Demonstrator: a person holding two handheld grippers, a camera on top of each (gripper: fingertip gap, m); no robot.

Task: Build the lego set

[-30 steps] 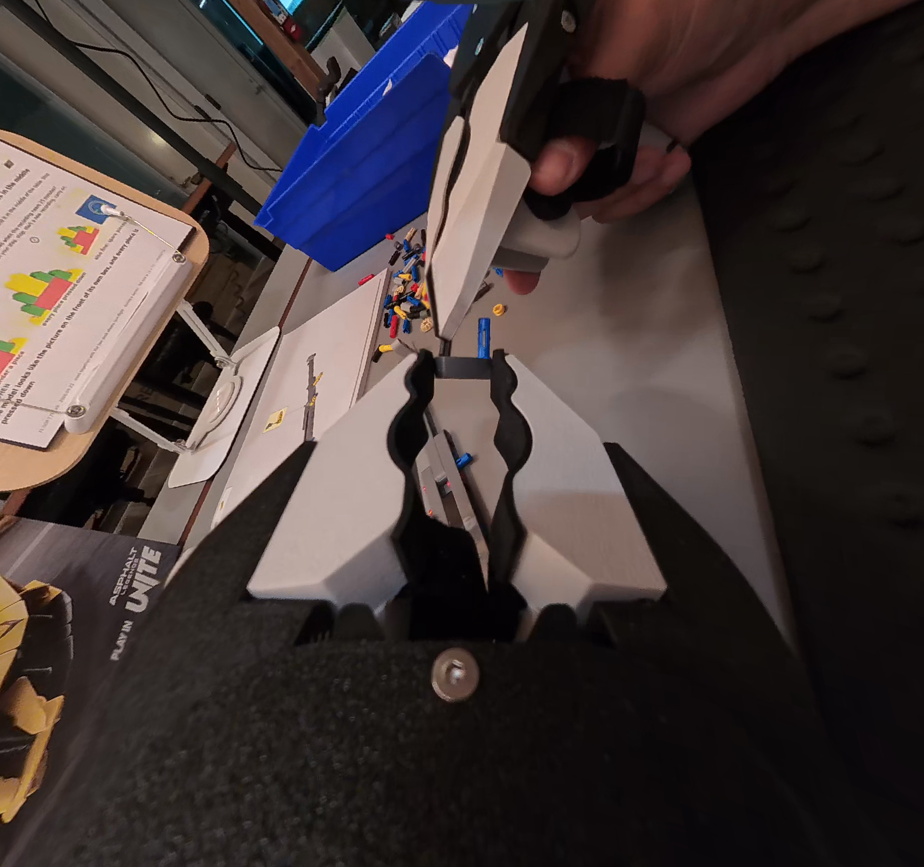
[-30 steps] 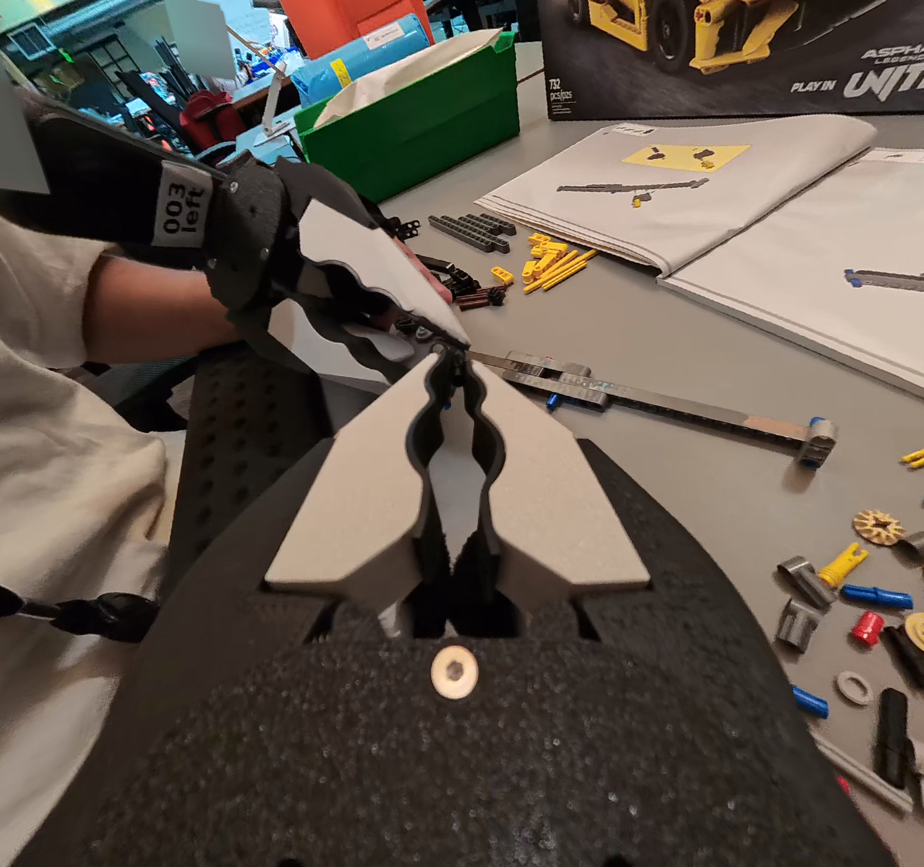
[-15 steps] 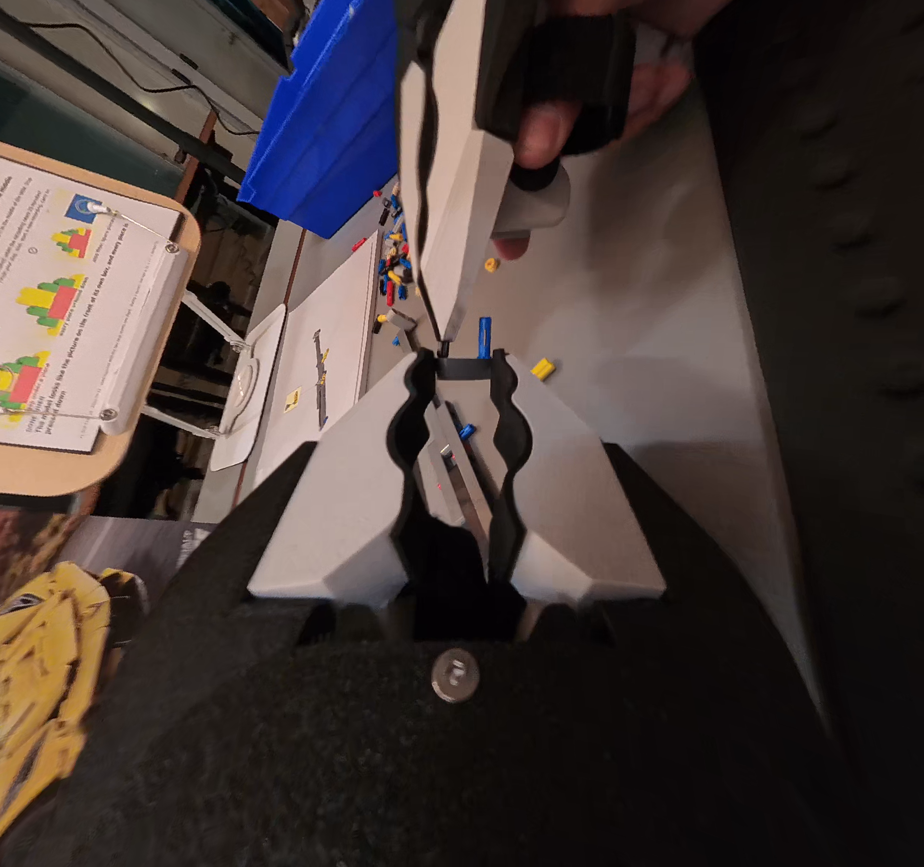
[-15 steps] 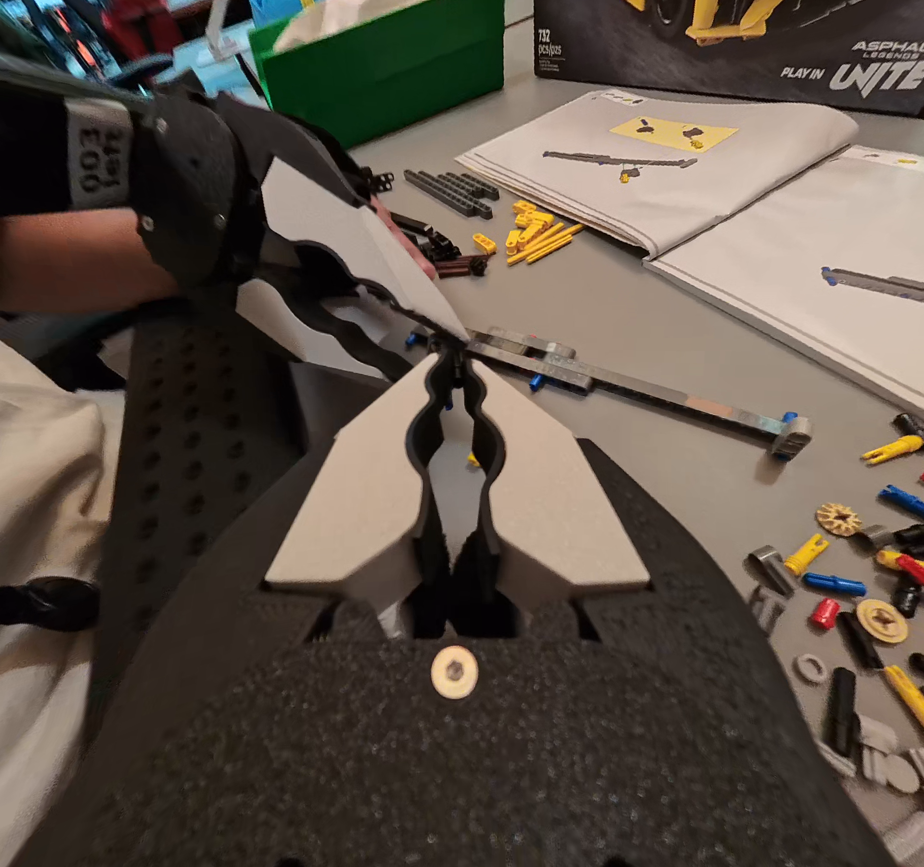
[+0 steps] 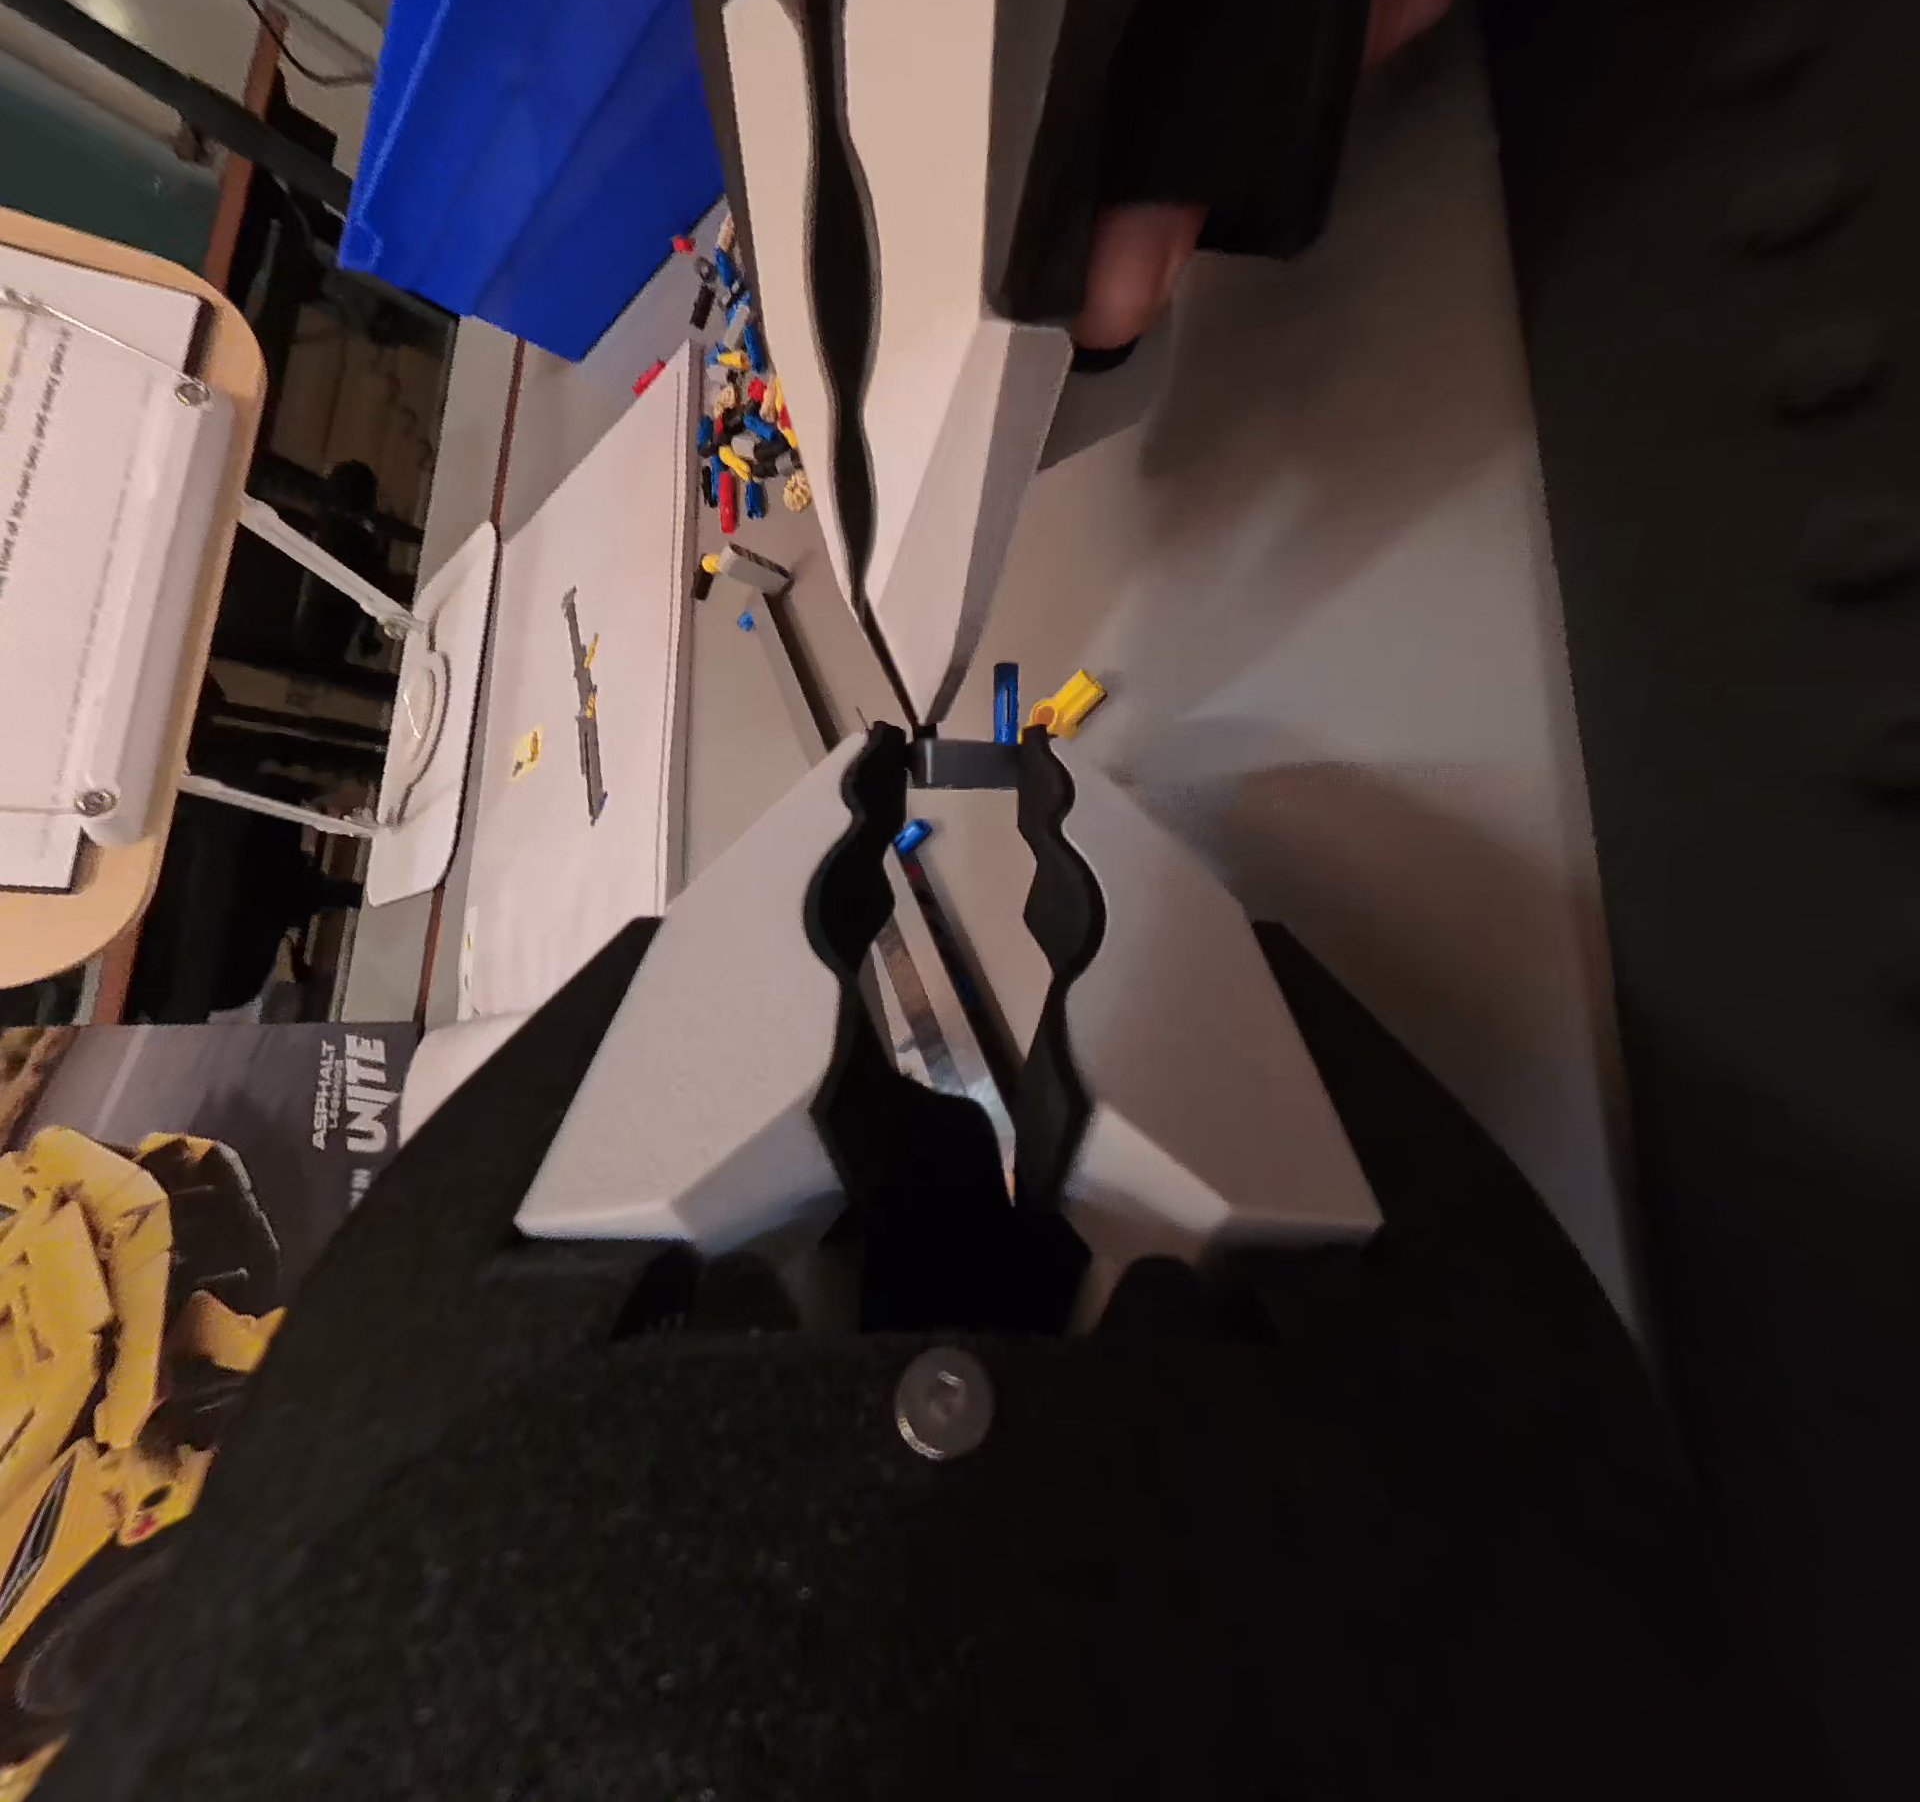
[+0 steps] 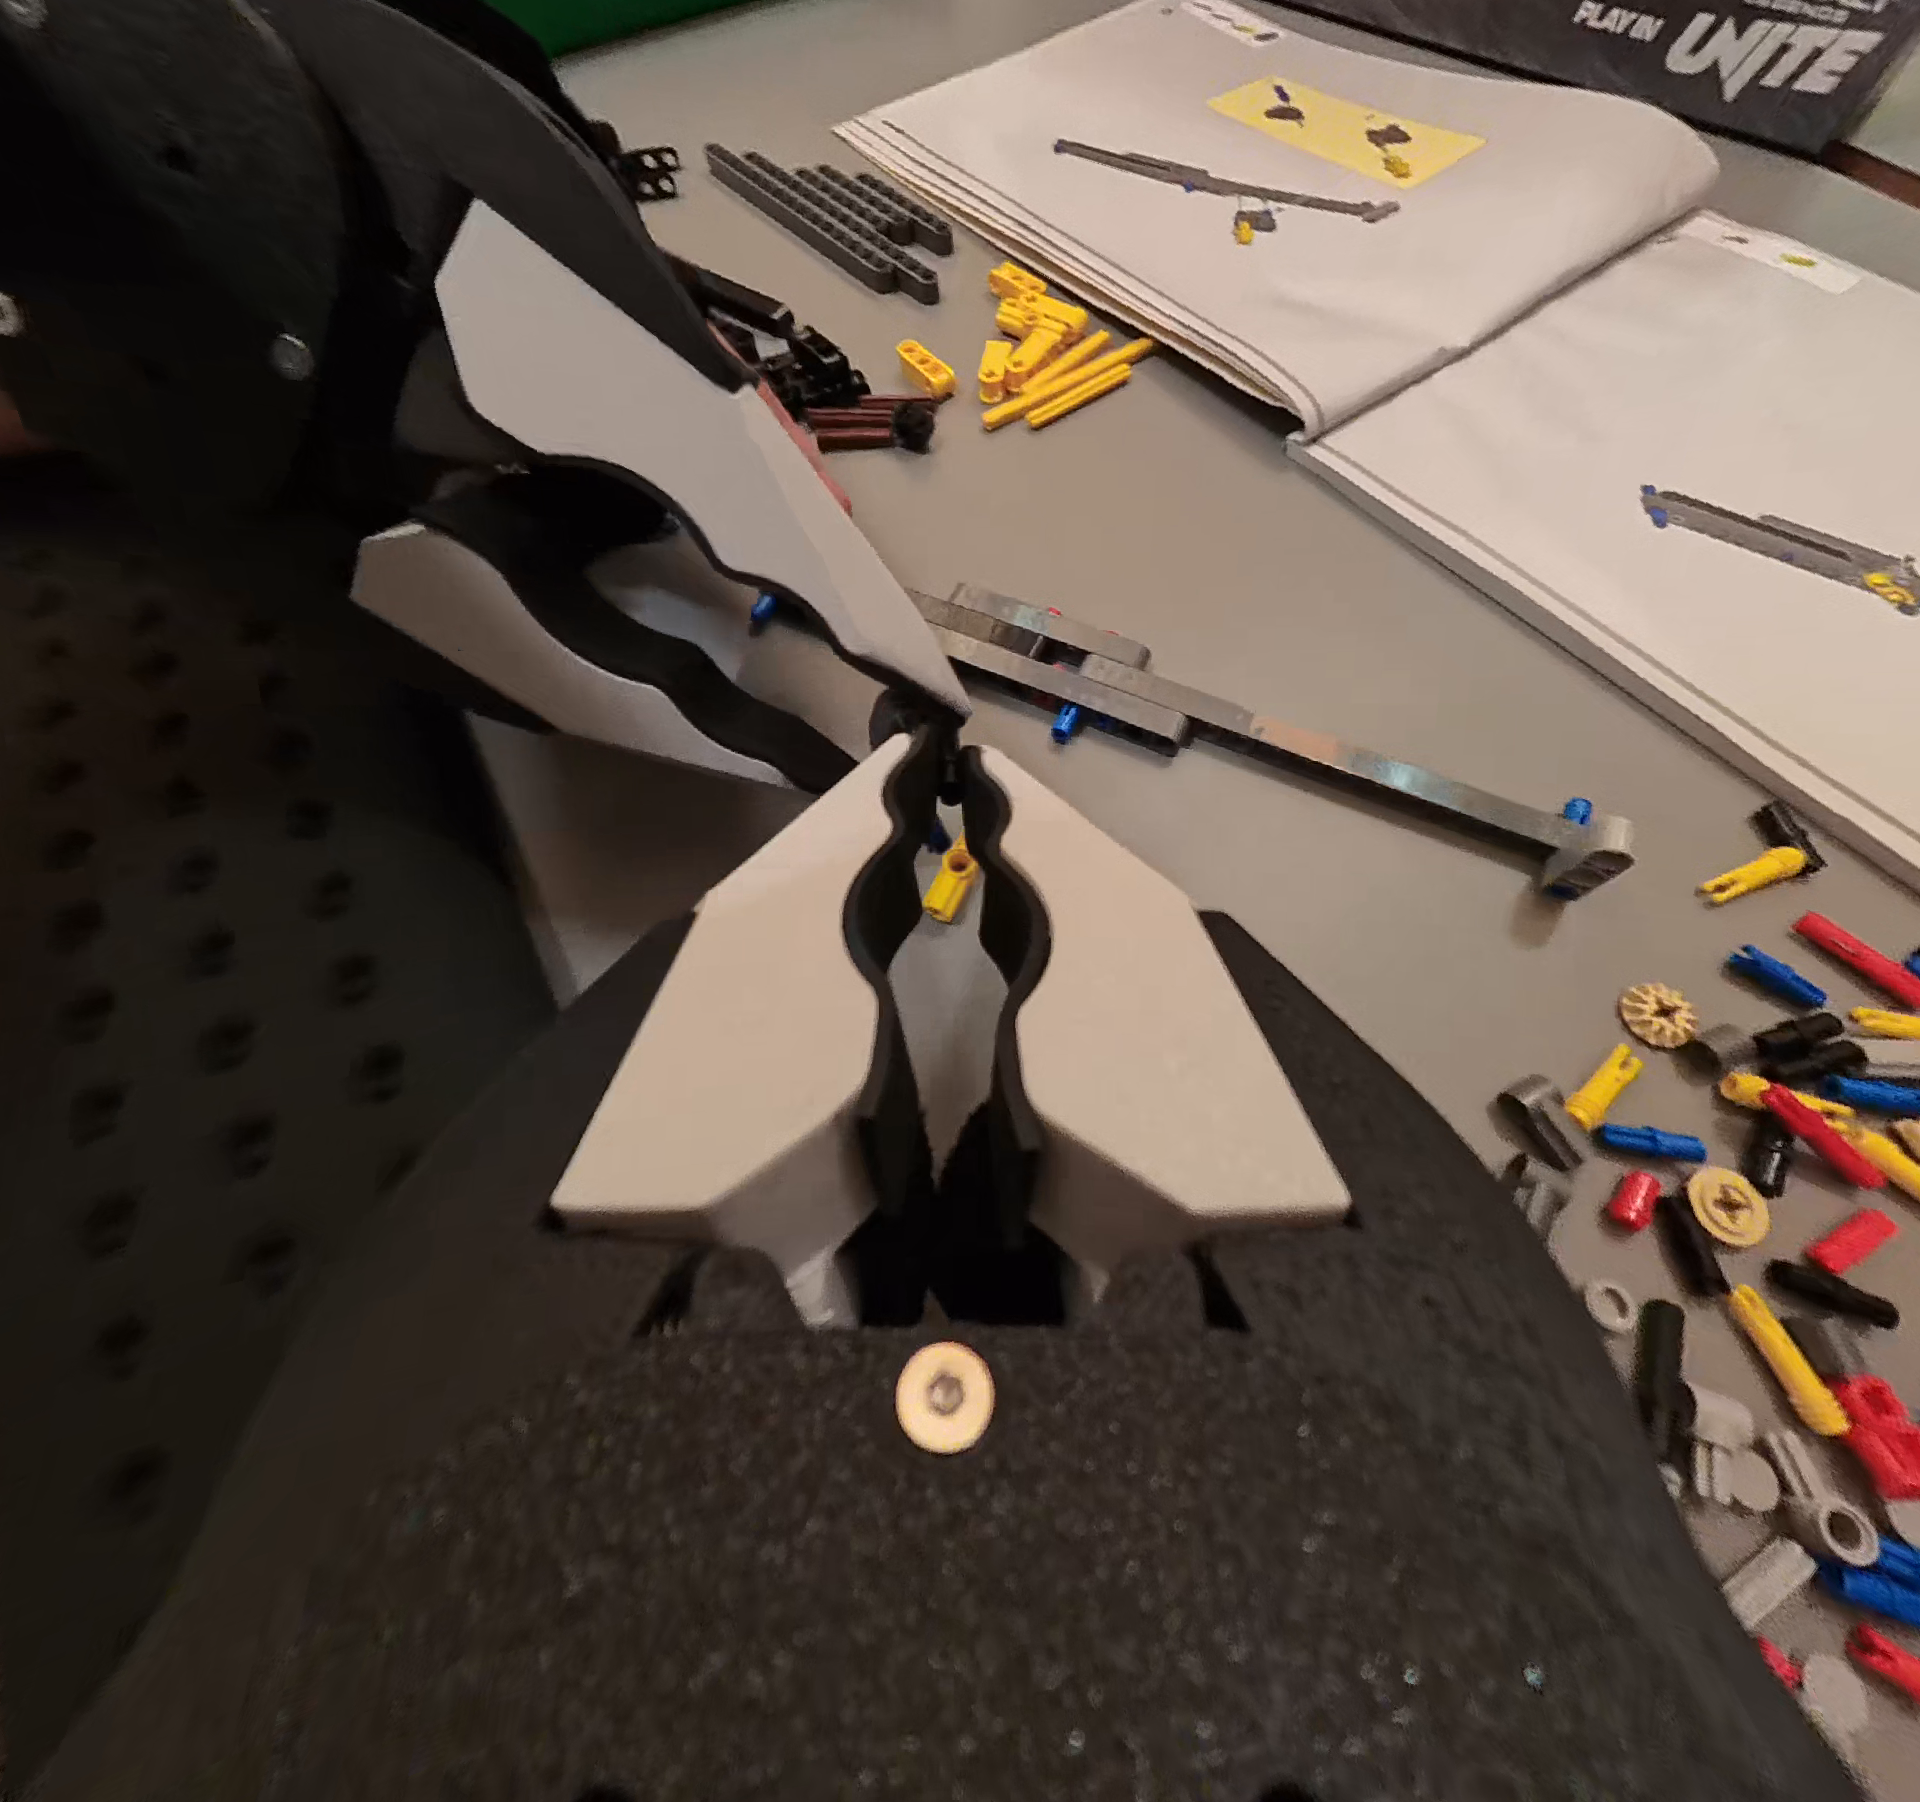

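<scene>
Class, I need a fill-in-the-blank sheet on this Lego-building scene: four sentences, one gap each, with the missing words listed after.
1. The left hand-held gripper holds a small dark grey piece between its ____.
2. The storage bin behind the open instruction booklet is ____ in colour.
3. The long grey Lego beam assembly lies flat on the ____.
4. The car pictured on the black cardboard box is ____.

Missing words: fingertips; blue; table; yellow
</scene>
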